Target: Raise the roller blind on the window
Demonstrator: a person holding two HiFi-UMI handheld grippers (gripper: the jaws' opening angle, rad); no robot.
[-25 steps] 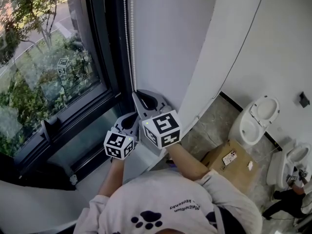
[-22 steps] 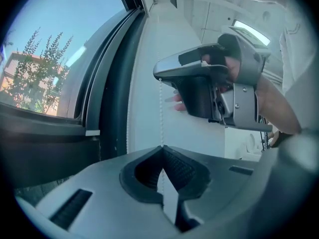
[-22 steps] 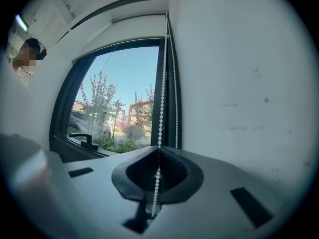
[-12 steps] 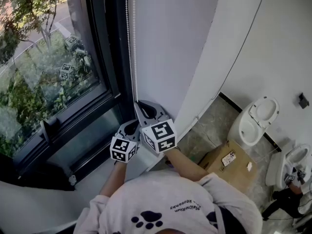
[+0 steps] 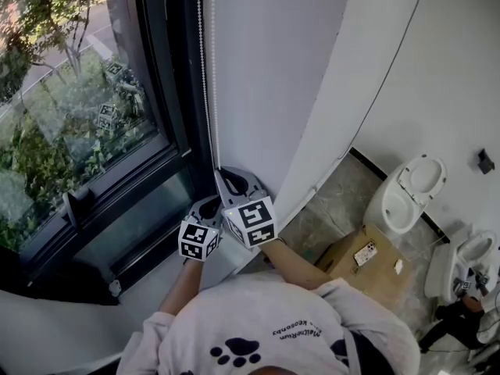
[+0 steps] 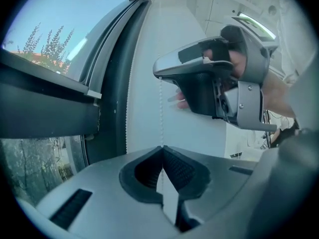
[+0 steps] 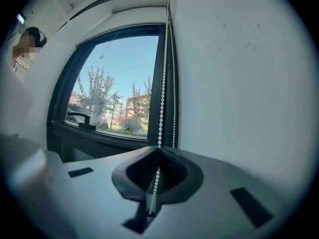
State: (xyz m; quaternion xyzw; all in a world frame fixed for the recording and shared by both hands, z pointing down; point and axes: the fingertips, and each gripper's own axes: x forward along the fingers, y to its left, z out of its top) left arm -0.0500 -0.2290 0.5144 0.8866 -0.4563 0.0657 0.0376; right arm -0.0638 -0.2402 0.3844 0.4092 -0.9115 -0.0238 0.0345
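Left gripper (image 6: 162, 152) and right gripper (image 7: 158, 152) fingers are both pinched shut on the bead chain (image 7: 162, 83), right one higher.

left gripper (image 6: 162, 148), right gripper (image 7: 158, 151): grey moulded shells; dark ribbed pads (image 7: 173, 169) | marker cubes (image 5: 251, 223): white; black square codes | top (image 5: 258, 315): pale grey; dark paw print (image 5: 234, 351); small lettering

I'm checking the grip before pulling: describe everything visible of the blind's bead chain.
The bead chain is small white beads, plastic-looking, hanging in two near-vertical strands where the dark window frame meets the white wall. The right gripper is shut on one strand; the left gripper is shut on the same strand just below. The other strand hangs free.
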